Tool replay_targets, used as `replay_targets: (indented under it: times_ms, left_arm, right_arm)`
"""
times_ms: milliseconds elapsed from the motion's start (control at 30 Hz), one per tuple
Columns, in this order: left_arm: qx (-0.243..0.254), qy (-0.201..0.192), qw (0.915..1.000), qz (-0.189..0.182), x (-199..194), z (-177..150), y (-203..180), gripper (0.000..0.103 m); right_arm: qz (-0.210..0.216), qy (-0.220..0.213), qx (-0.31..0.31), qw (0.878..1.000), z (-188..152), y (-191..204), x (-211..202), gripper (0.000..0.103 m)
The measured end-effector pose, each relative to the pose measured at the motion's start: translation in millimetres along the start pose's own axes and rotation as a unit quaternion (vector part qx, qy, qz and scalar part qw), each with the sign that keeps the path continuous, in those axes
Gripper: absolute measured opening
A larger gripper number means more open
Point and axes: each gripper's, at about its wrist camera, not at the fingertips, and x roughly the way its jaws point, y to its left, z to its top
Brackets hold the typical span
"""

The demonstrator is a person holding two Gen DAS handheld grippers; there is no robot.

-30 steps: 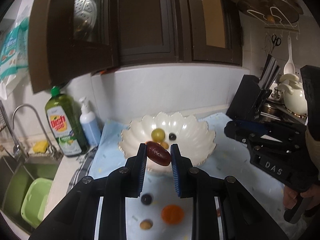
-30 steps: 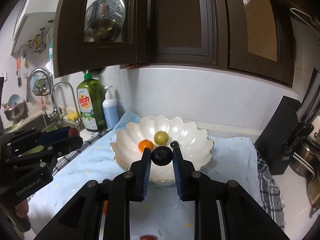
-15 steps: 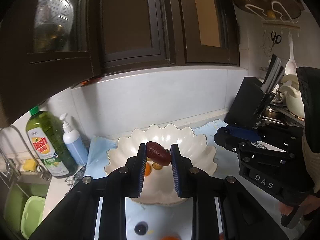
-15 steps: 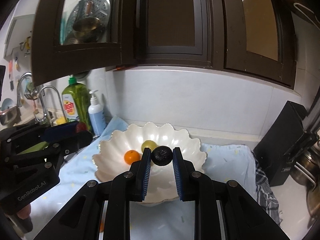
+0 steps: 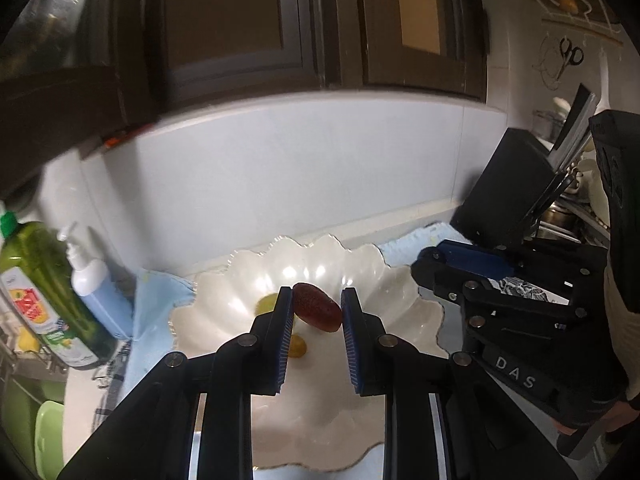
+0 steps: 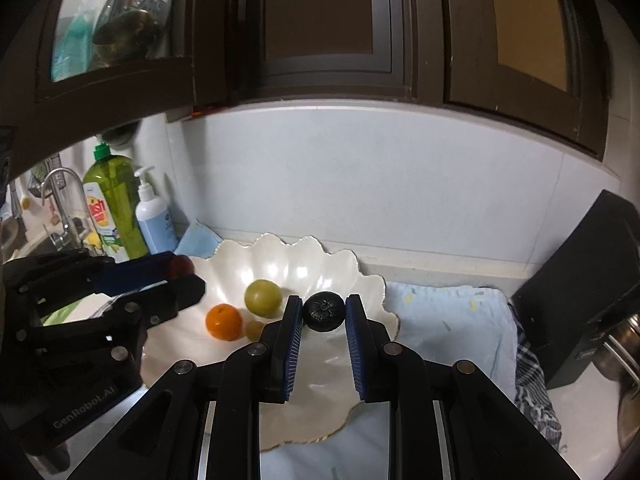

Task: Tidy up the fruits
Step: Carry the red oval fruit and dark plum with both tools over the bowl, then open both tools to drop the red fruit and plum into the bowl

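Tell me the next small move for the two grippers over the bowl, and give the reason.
Probably open the left gripper to drop the reddish-brown oval fruit: it is pinched between the pads above the white scalloped bowl, where an orange and a green fruit already lie. The right gripper, holding a dark round fruit over the bowl, can follow.

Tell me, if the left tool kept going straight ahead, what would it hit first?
Probably the far inner wall of the white scalloped bowl, just beyond the red date the left tool grips. Depth is hard to judge.
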Motion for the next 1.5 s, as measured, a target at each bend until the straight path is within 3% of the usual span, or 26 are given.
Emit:
replay_targets:
  times_ms: [300,600,667,767,867,1067,1300,1500]
  left_arm:
    - [-0.012,0.065,0.9977,-0.015,53.6,-1.9,7.7,0.025]
    - [-0.003,0.096,0.9954,-0.005,80.2,-7.1,10.2,0.027]
    - [-0.003,0.104,0.9946,-0.005,82.2,-7.8,11.1,0.04]
    - [-0.003,0.103,0.9946,0.001,81.2,-8.0,12.3,0.048]
    - [-0.002,0.104,0.9945,0.016,80.1,-9.4,15.3,0.062]
    - [-0.015,0.1,0.994,0.042,67.7,-11.6,29.4,0.08]
    - [-0.017,0.064,0.9947,0.078,34.5,-9.1,37.9,0.092]
    - [-0.003,0.024,0.9951,0.096,-3.5,-6.2,35.8,0.097]
  right_arm:
    - [0.0,0.043,0.01,0.999,-3.1,-13.3,39.5,0.023]
    - [-0.002,0.079,0.01,0.997,-11.7,-21.5,69.4,0.024]
    - [0.0,0.083,0.011,0.997,-13.8,-22.1,72.2,0.024]
    - [0.001,0.09,0.013,0.996,-15.1,-23.2,75.9,0.027]
    - [-0.006,0.093,0.015,0.996,-16.7,-23.9,76.6,0.045]
    - [-0.029,0.091,0.023,0.995,-18.2,-25.2,69.6,0.058]
    - [-0.046,0.068,0.018,0.996,-11.9,-19.2,44.7,0.069]
    - [-0.041,0.037,0.011,0.998,-5.2,-5.4,15.8,0.071]
